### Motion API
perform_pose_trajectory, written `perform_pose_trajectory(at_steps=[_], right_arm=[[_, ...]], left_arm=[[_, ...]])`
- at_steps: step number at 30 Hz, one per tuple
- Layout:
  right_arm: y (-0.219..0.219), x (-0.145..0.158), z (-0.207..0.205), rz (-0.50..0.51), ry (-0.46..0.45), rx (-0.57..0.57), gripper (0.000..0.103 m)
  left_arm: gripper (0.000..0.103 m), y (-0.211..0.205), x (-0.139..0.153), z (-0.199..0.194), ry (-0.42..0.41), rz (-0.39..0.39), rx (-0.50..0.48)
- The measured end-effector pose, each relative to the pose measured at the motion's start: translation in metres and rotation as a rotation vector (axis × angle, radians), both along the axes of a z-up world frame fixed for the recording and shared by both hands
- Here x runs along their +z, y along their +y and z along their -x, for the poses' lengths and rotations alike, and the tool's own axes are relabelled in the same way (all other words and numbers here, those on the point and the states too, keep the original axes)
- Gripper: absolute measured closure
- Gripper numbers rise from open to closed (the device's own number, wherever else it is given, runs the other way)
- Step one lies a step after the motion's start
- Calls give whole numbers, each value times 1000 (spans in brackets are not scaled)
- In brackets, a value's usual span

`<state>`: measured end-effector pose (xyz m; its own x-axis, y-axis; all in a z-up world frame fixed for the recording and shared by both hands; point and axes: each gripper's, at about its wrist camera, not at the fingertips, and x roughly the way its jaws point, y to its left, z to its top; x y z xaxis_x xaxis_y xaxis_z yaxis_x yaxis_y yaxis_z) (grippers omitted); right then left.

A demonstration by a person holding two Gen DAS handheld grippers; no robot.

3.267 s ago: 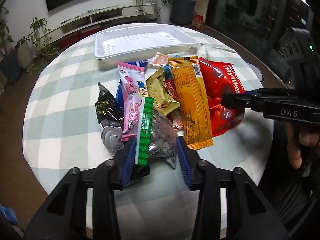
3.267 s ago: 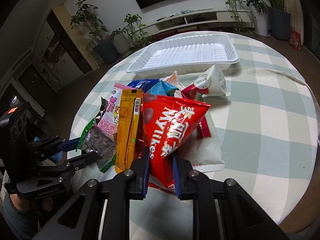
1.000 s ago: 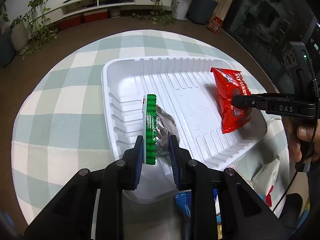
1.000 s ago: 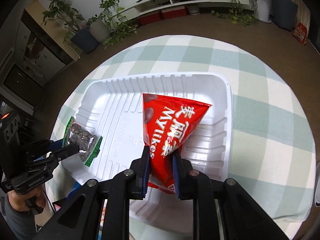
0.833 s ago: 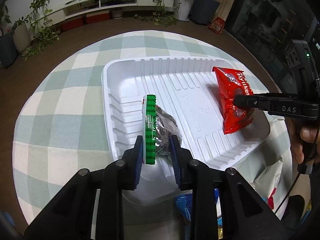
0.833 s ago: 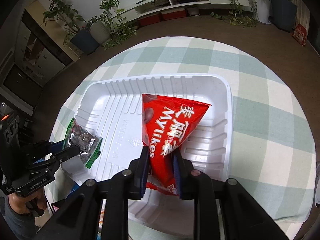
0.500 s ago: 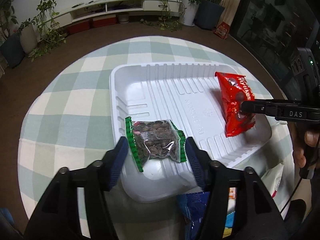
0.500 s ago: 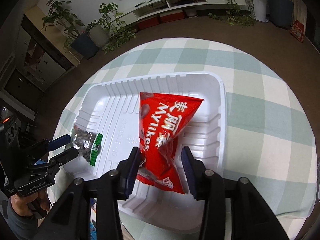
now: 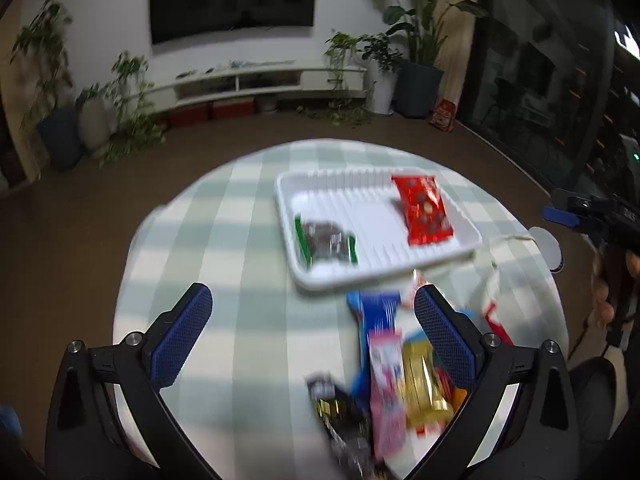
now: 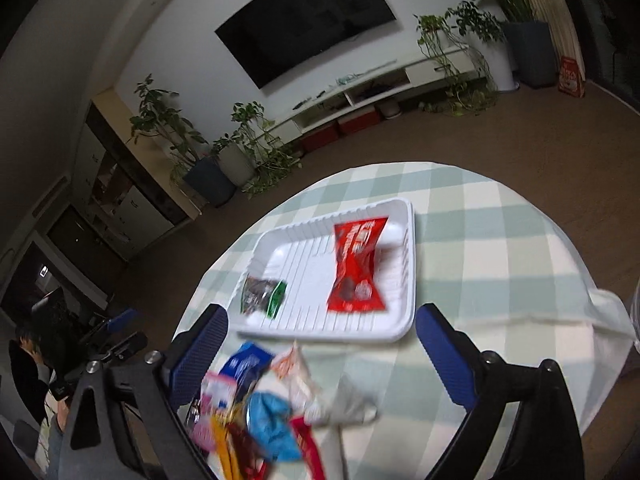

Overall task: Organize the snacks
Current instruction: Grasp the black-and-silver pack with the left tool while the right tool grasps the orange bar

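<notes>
Dim indoor light with dark corners. Both views carry strong fisheye bending: walls and the television (image 10: 306, 20) curve near the edges. Motion blur smears the checked tablecloth (image 9: 240, 248), the white tray (image 9: 376, 272) and the loose snack pile (image 9: 384, 376); printing on the red bag (image 10: 356, 266) is unreadable. The blue finger pads (image 9: 182, 334) stay sharp. Pale bands of light cross the cloth.

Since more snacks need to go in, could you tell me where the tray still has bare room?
The middle of the white tray is free, between the nut packet at its left end and the red bag at its right. The pile of snacks crowds the tablecloth just in front.
</notes>
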<state>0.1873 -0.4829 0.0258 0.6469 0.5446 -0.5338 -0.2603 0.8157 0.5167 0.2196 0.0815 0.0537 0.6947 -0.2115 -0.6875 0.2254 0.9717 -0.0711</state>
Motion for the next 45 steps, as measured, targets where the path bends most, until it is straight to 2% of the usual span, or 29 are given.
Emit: perform_pose_trajectory(at_steps=[2,6,9,12,17,22,25,29,39,45], right_arm=[[10,-5,27,-6,-1,20,6],[32,-19,75,-22,13,14,8],[54,-29,98,11,28,36,19],[81,-39,112,94,23,39,31],[126,-49,117,230,19,101,41],[146,-58,108,274,30,110,43],[154,-66,103,306,51,115,51],[159,-79,95,345,93,112,57],[154,-88,87,296,135,116,59],[161,-86,84,302,126,132,57]], left_arm=[[0,14,-10,31,13,74,39],[0,28,-41,70,108,141,112],[1,34,-58,88,140,171,151],[1,28,-69,102,140,151,174],[2,15,-76,100,113,90,185],[9,5,-83,90,141,66,140],[21,10,-90,83,168,80,150],[21,12,-99,73,203,67,147],[21,14,-113,58,245,51,137],[21,14,-112,54,248,33,143]])
